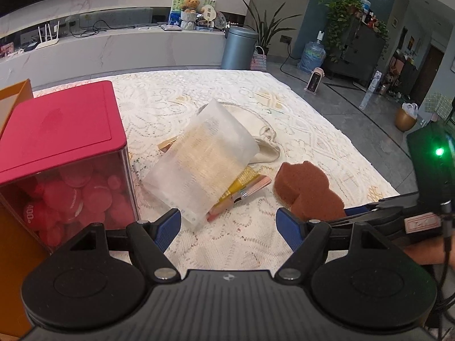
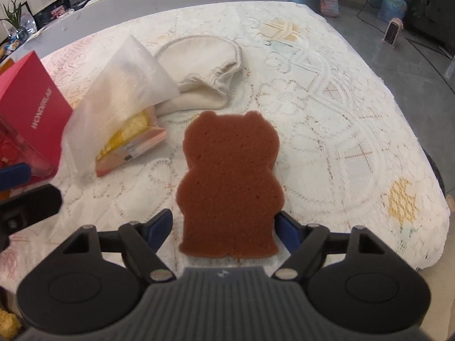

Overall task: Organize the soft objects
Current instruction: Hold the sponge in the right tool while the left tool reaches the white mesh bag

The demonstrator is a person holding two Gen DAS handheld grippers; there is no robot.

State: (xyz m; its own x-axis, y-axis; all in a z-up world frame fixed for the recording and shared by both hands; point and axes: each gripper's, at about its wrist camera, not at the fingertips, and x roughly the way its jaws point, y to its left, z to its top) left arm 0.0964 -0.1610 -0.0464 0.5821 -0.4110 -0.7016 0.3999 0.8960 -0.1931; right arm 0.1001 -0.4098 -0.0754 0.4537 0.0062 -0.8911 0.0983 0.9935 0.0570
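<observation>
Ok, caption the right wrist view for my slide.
Right gripper open around a brown bear sponge on the lace cloth.

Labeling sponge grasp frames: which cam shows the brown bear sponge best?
Right wrist: the brown bear sponge fills the centre, whole outline visible, between the right hand-held gripper fingers. Left wrist shows it only edge-on, partly hidden by the left one's fingertip.

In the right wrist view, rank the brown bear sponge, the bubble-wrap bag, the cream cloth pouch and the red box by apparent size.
Largest to smallest, as they look:
1. brown bear sponge, closest to the camera, so inflated
2. bubble-wrap bag
3. cream cloth pouch and red box: similar, and the box is cropped at the frame edge, so unranked.
</observation>
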